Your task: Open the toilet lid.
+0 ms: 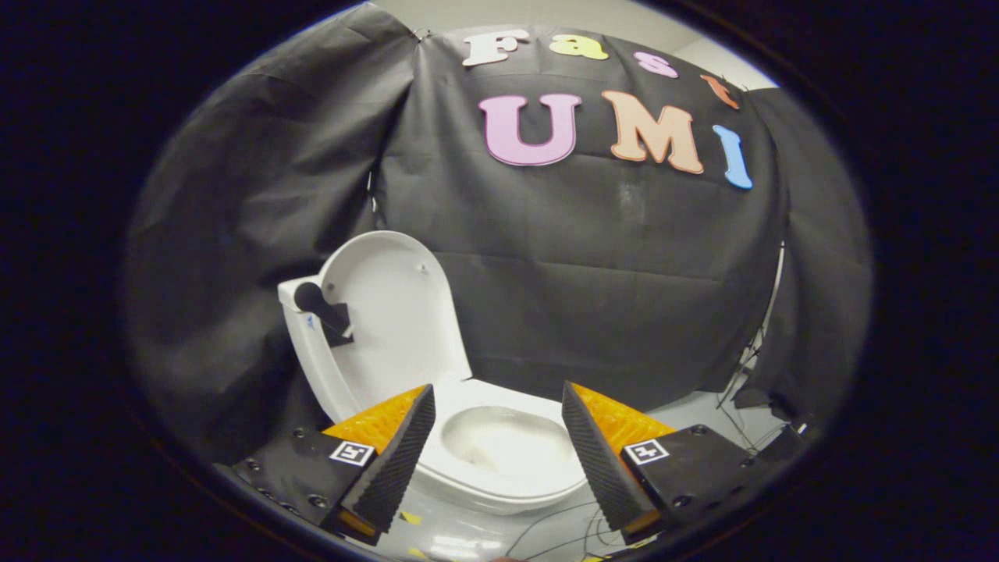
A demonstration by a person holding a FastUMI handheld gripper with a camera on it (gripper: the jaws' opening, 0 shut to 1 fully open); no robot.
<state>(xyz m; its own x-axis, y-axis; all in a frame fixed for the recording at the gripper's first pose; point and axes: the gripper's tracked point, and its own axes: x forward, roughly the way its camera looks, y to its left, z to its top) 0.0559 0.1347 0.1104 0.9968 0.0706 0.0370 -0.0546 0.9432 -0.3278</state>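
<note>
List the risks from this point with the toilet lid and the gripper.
1. The toilet lid stands raised, leaning back by the cloth wall; if it is not past its balance point, it could drop onto the bowl.
2. The gripper is open, holding nothing, just above the bowl; a careless pull-back might knock the rim.
3. Loose cables on the floor by the bowl could snag.

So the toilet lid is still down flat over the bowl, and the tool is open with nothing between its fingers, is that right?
Not quite. The toilet lid is up, standing raised behind the bowl, which lies uncovered, not down flat over it. The gripper view shows this. The rest holds: the tool is open with nothing gripped between its fingers; the bowl is just seen beyond the gap.
</note>
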